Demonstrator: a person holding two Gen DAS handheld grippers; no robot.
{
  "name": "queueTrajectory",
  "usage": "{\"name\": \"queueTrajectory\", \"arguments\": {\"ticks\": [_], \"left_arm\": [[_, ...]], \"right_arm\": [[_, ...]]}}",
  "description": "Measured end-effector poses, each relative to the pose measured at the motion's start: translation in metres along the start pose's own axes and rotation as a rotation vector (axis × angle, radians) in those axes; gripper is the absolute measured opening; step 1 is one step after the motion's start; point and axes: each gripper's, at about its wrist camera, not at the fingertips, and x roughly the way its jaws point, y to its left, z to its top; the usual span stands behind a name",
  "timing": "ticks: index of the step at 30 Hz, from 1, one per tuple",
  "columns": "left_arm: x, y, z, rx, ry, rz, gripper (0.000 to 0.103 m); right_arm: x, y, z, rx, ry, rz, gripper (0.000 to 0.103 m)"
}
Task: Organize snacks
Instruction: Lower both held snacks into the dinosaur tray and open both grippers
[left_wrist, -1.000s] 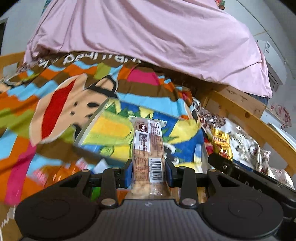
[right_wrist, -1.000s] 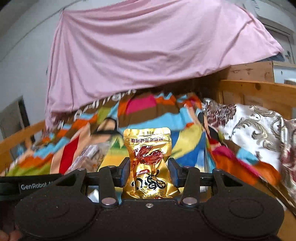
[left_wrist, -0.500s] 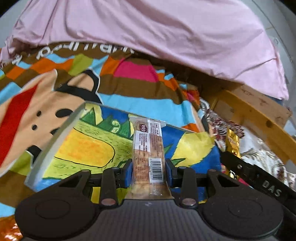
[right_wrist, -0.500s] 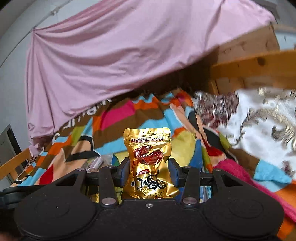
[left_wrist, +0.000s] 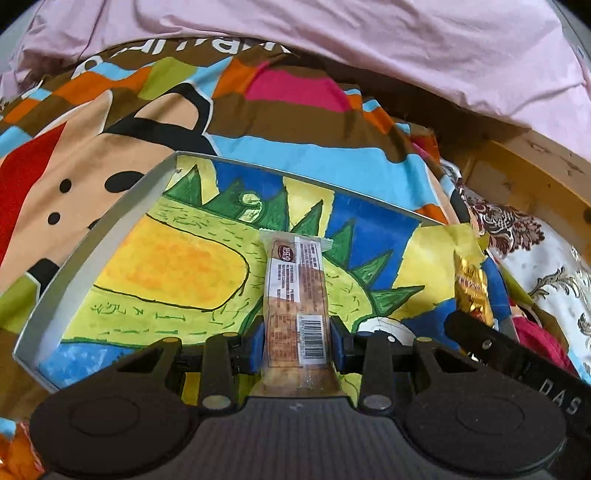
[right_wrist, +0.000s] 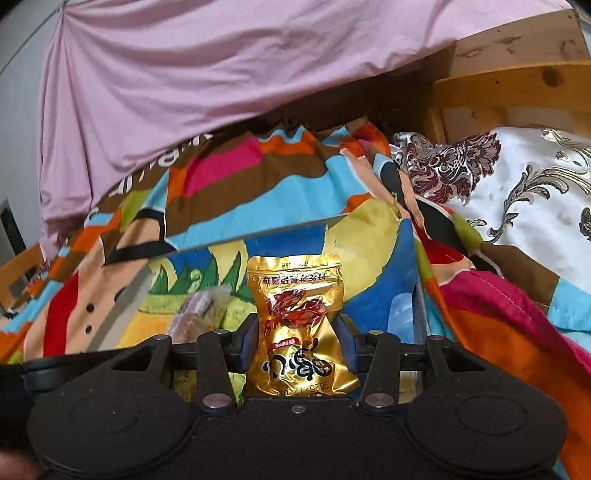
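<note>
Left wrist view: my left gripper pinches a long snack bar between its blue pads, jaws pressed against both sides of the wrapper. The wrapper carries a barcode panel near the grip and a round brown logo at the far end; its fine print is too small to read. The bar is held above a shallow tray with a grey rim and a hand-painted floor in yellow, green and blue. The tray lies on a multicoloured cartoon blanket. At the tray's right edge my right gripper shows as a black bar marked "DAS", with a gold snack pouch in it. A pink sheet hangs behind.

Right wrist view: my right gripper clamps the gold snack pouch at its middle, both jaws touching it. The pouch shows a red crest, black Chinese characters seen upside down, and a partly legible date code beginning "2025". It is held above the tray, near its right edge. The snack bar appears blurred to the left, over the tray floor.
</note>
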Motion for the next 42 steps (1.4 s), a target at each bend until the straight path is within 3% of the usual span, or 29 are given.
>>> {"name": "queueTrajectory", "arguments": {"ticks": [6,9,15,21,27,33,42], "left_arm": [[0.001,0.004,-0.001,-0.038,0.016,-0.018,0.042],[-0.004,0.008,0.000,-0.076,0.003,-0.032,0.057],[-0.029,0.010,0.003,-0.072,-0.041,-0.033,0.074],[-0.072,0.017,0.010,-0.085,-0.113,-0.039,0.090],[-0.132,0.016,0.015,-0.061,-0.224,-0.046,0.102],[-0.194,0.016,0.006,-0.046,-0.311,-0.045,0.102],[-0.270,0.032,-0.038,-0.016,-0.389,0.003,0.103]], "right_arm": [[0.002,-0.002,-0.002,0.006,0.021,-0.017,0.052],[-0.001,-0.001,-0.001,-0.003,0.016,-0.015,0.056],[-0.022,0.004,0.006,-0.022,-0.026,-0.004,0.080],[-0.069,0.012,0.017,-0.018,-0.128,0.006,0.102],[-0.129,0.028,0.021,-0.052,-0.240,0.030,0.102],[-0.187,0.051,0.006,-0.132,-0.326,-0.003,0.102],[-0.254,0.077,-0.038,-0.214,-0.345,-0.054,0.102]]}}
